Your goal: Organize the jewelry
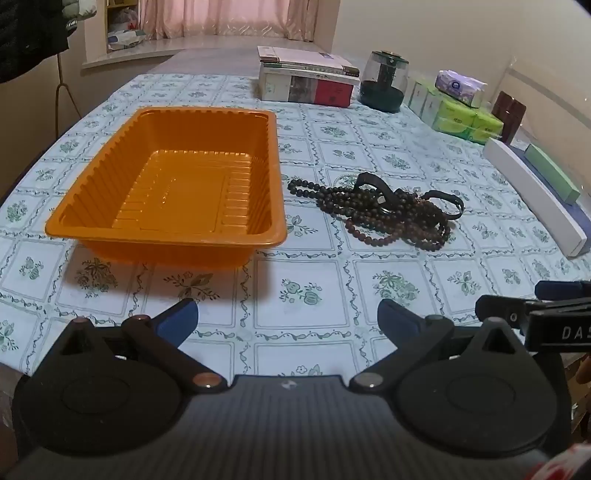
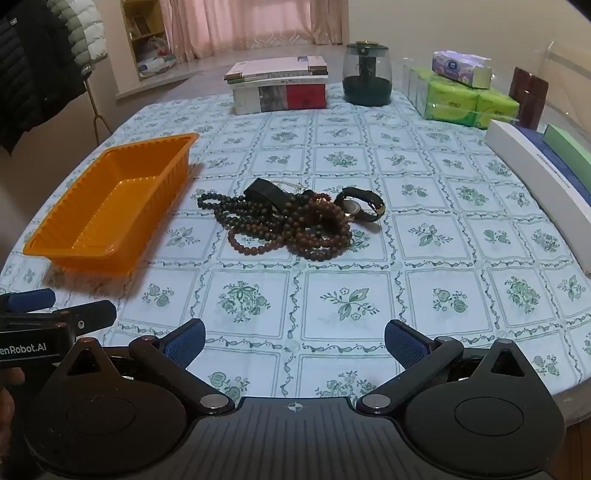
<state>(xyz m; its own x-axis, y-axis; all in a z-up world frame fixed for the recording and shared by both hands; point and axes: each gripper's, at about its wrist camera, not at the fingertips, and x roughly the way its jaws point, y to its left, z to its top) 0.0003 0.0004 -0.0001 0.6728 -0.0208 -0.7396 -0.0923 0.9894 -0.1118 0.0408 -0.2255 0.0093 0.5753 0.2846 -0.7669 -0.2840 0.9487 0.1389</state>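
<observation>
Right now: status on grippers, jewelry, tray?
Left gripper and right gripper open, empty. Bead strands and watch piled on the tablecloth. Orange tray empty beside them. Path clear.

Both my wrist cams sit low at the table's (image 1: 332, 302) near edge, angled down-forward; both share the orange tray (image 1: 273, 155) and bead pile (image 2: 288, 225).

A floral, tiled cloth (image 2: 332, 258) covers the desk. At its far edge a stack of books (image 2: 280, 86) lies beside a dark green glass jar (image 2: 366, 75). To the right, green tissue packs (image 2: 469, 103) carry a purple-and-white tissue pack (image 2: 461, 68) on top, with a dark brown box (image 2: 528, 96) just beyond. A long white box (image 2: 539, 173) and a green box (image 2: 569, 147) lie along the right edge. Pink curtains (image 2: 255, 26) hang behind; puffy jackets (image 2: 40, 59) hang at left.
</observation>
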